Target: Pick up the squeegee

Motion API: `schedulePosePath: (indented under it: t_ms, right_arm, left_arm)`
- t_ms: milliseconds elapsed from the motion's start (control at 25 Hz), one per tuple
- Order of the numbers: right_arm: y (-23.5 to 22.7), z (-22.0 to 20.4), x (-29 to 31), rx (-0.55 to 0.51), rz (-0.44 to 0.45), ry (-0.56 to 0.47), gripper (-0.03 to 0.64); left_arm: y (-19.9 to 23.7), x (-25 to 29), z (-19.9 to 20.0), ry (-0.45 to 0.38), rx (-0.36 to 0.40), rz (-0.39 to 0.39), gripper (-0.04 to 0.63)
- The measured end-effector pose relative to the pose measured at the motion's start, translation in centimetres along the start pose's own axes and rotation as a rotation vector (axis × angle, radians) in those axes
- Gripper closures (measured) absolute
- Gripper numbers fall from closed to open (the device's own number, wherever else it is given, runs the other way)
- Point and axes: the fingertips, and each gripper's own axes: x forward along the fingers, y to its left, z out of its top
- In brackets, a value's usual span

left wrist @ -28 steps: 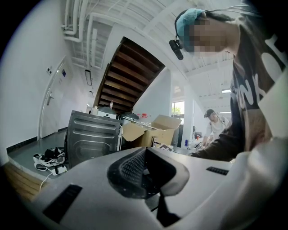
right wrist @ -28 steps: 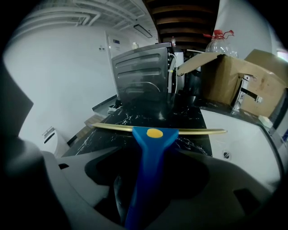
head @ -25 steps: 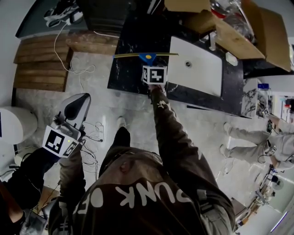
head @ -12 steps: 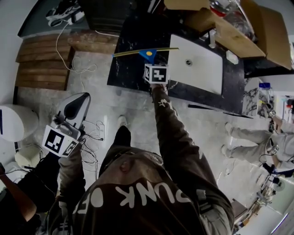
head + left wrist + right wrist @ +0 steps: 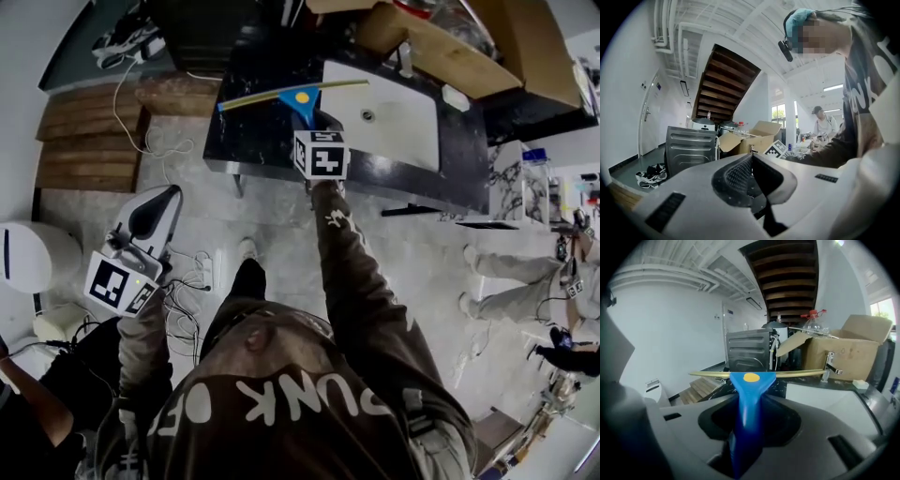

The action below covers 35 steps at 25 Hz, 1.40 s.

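Note:
The squeegee (image 5: pixel 291 97) has a blue handle with a yellow dot and a long yellowish blade (image 5: pixel 797 373). It hangs in the air above the black marble counter (image 5: pixel 253 131), left of the white sink (image 5: pixel 389 117). My right gripper (image 5: pixel 314 120) is shut on the blue handle (image 5: pixel 749 413), with the blade crosswise beyond the jaws. My left gripper (image 5: pixel 150 217) is low at the left over the floor, far from the counter. Its jaws are shut with nothing between them (image 5: pixel 751 171).
Open cardboard boxes (image 5: pixel 469 47) stand behind the sink, with a faucet (image 5: pixel 830 365) beside them. A grey metal cabinet (image 5: pixel 747 350) is at the counter's far side. Wooden stair steps (image 5: pixel 89 131) and loose cables (image 5: pixel 187 281) are on the floor at left. Another person (image 5: pixel 516 286) stands right.
My right gripper has lifted the squeegee off the counter; blade and handle now sit higher in the head view. The left gripper has shifted a little.

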Motion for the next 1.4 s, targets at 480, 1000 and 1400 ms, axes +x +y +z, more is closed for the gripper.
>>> schedulePosePath:
  t_ms: [480,1000,1400]
  right_arm:
    - [0.9,-1.1,-22.1,-0.066,0.042,-0.262,0.476]
    - [2.3,-8.8,-51.6,-0.14,0.123,-0.505,0.476]
    - [7.1,-11.9,-63.2,-0.189,0.217,-0.622,0.476]
  left_arm:
    - [-15.4,-4.9,2.4,-0.04,0.085,0.014,0.592]
    - [-38.3,-10.6,2.0,-0.04,0.129,-0.022,0.592]
    - [-43.9,-15.6,3.4,-0.041,0.138,-0.027,0.592]
